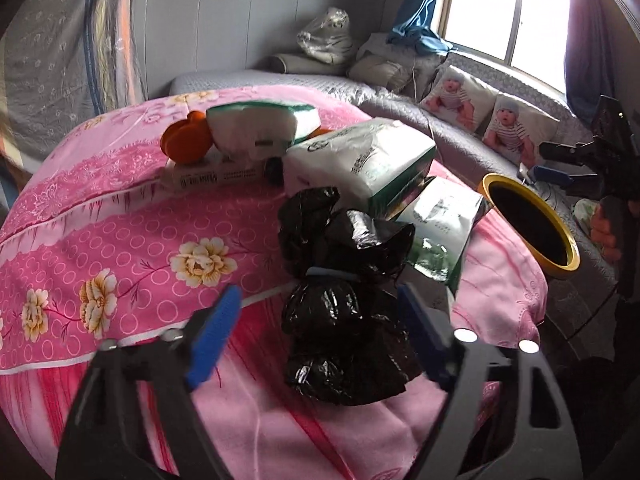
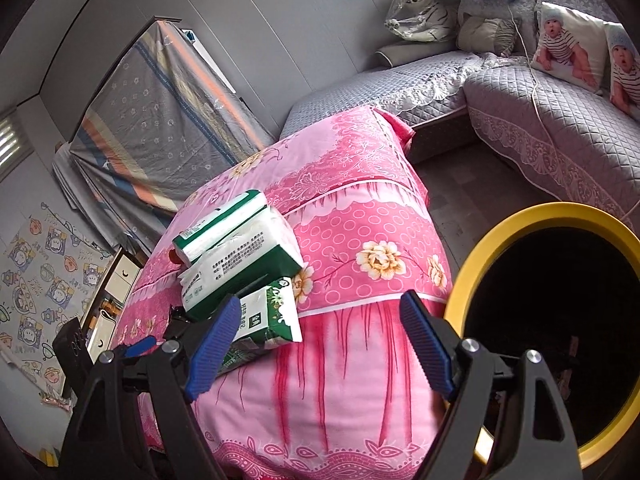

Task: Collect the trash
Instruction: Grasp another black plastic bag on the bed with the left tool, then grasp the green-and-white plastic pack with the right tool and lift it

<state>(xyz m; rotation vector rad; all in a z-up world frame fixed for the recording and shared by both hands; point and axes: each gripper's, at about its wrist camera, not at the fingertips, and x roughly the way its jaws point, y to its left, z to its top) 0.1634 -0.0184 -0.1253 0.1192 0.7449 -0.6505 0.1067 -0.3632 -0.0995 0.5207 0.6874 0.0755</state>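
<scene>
Lying on the pink flowered cloth (image 1: 120, 216), the black trash bag (image 1: 344, 320) is seen low in the middle of the left wrist view, between the two blue pads of the left gripper (image 1: 316, 336). The jaws are held wide apart, and no pad is seen touching the bag. The bag is judged to be light and soft, and its thin shiny plastic is likely to be slippery and easy to tear. A blue band (image 1: 332, 272) is tied around its neck, and that tight part is thought to be the best place to take hold, since the puffy part below would only squash. At about 1 o'clock from the bag, three soft tissue packs (image 1: 360, 160) are stacked almost against it, so they could be bumped or caught by mistake. At about 11 o'clock, an orange thing (image 1: 186, 142) is seen on a flat white box (image 1: 212, 174). At 3 o'clock, off the edge of the cloth, the yellow-rimmed bin (image 1: 530, 226) is found, dark inside. The right gripper (image 2: 316, 344) is held over the near edge of the cloth with its jaws also wide apart and nothing between them, just beside the bin. A grey quilted sofa (image 2: 540, 128) is seen behind, well apart from it all.
</scene>
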